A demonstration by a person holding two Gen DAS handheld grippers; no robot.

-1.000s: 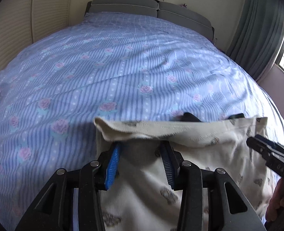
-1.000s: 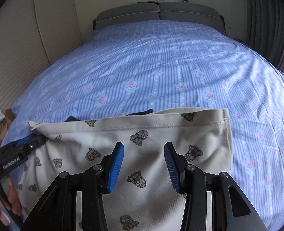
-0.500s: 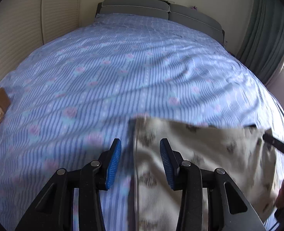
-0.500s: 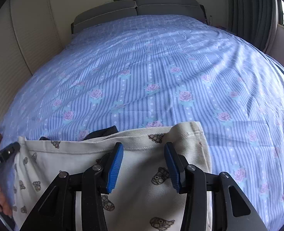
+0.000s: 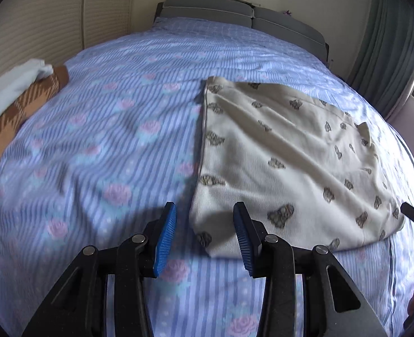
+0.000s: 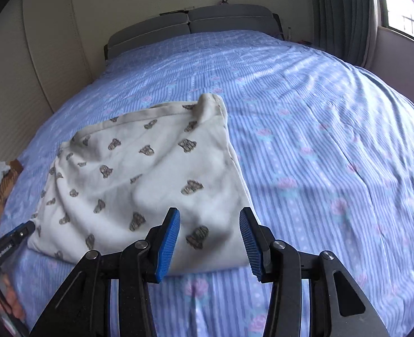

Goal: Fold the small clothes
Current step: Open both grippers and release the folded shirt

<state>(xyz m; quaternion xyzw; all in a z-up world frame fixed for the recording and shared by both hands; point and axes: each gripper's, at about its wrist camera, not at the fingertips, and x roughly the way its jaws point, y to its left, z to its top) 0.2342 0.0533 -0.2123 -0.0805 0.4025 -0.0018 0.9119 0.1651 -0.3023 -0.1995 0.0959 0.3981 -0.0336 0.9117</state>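
both tongs, left (image 5: 204, 236) and right (image 6: 209, 243), released; cream garment (image 5: 285, 163) flat just ahead

The cream garment (image 5: 285, 163) lies flat on the bed, folded into a rough rectangle. Its fabric is a fine ribbed knit printed with small grey-brown figures scattered across the whole surface. The near edge is a rounded fold; the left edge runs straight from near to far. Shallow creases cross the top layer. At the far right corner (image 6: 211, 104) the cloth bunches into a small raised hump with a stitched hem showing. A hem seam runs along the far edge. No part hangs over the bed's side.
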